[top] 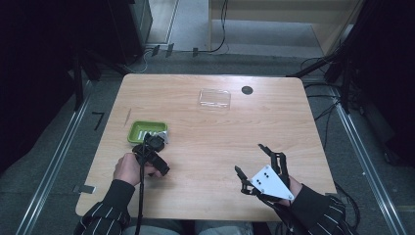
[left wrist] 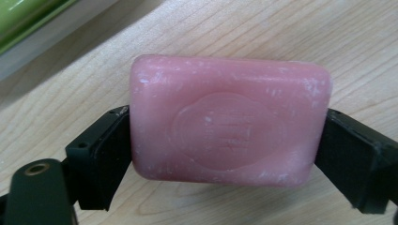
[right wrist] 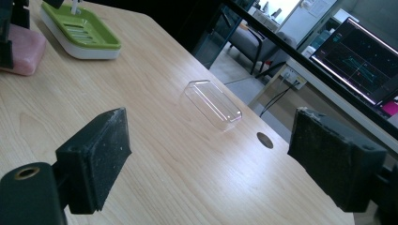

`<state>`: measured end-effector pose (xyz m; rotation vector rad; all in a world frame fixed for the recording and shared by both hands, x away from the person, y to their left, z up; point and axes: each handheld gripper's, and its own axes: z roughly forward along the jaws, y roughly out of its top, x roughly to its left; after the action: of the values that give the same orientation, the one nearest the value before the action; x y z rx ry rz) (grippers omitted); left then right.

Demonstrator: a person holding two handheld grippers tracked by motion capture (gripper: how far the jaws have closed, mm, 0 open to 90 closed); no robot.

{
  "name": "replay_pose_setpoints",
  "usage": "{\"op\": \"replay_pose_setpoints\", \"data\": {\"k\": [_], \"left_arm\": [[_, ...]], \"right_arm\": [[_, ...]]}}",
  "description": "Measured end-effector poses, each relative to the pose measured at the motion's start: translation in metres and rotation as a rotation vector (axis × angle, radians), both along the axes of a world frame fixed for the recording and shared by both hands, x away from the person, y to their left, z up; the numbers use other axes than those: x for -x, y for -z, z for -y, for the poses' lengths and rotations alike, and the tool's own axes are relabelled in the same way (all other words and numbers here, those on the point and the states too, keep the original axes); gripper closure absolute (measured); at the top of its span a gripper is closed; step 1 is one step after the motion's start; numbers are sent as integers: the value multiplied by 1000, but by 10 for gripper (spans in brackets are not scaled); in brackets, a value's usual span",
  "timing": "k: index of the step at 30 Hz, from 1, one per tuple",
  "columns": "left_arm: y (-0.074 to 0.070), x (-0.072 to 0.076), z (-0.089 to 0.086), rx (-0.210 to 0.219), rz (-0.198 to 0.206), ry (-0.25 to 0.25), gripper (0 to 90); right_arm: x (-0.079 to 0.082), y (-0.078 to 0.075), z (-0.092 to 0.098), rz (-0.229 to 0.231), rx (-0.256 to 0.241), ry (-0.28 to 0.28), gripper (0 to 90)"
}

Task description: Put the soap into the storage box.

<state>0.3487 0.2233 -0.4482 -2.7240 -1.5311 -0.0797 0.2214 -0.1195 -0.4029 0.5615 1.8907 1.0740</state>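
Here, left claw point(left wrist: 225, 140) clamped on pink soap point(left wrist: 228, 118), right claw point(right wrist: 211, 159) agape

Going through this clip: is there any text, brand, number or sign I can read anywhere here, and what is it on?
None can be read.
Pink soap bar, clamped in the left gripper: an oval stamp is pressed into its face, with lines too faint and blurred to read.
Monitor behind the table, in the right gripper view: coloured graphics, too small to read.
Green soap dish and clear plastic lid: no markings visible.
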Motion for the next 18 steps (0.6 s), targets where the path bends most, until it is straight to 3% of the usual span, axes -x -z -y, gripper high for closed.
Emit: {"op": "replay_pose_setpoints", "data": {"k": [18], "left_arm": [[4,-1,0,5,1,1,123]], "right_arm": [[0,0,-1,-2,2,0,133]]}}
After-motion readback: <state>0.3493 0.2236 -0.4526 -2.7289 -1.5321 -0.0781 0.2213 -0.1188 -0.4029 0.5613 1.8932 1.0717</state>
